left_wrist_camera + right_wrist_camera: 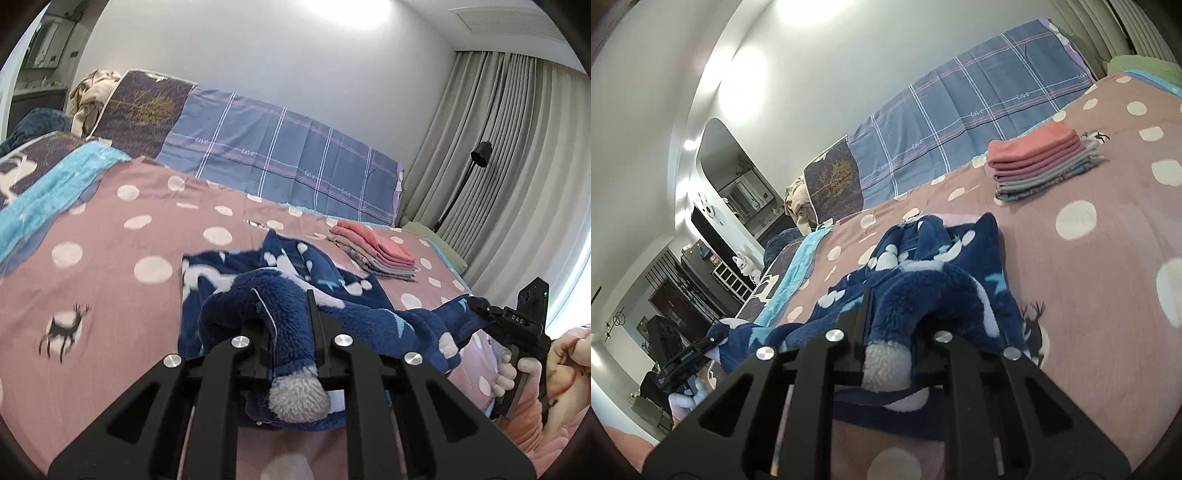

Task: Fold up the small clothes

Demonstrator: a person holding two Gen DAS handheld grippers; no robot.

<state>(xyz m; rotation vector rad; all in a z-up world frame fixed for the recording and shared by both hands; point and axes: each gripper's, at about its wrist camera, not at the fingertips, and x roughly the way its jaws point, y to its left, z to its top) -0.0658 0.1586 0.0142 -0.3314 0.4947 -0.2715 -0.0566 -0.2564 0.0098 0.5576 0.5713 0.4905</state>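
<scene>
At far left, a deer motif [64, 326] is printed on the pink polka-dot bedspread [122, 258] covering the bed. At centre, your left tongs [291, 332] are clamped on a grey-cuffed end of the navy fleece garment [288, 273], which lies crumpled on the bedspread and spans across to your right tongs [892, 325], likewise pinching a grey-cuffed end. Behind, the blue checked sheet [280, 147] repeats the woven word "love". Right of centre, a stack of folded clothes [376, 253] sits well apart from the garment. At far right, the other gripper's body in the left wrist view reads "DAS"; other lettering is illegible.
</scene>
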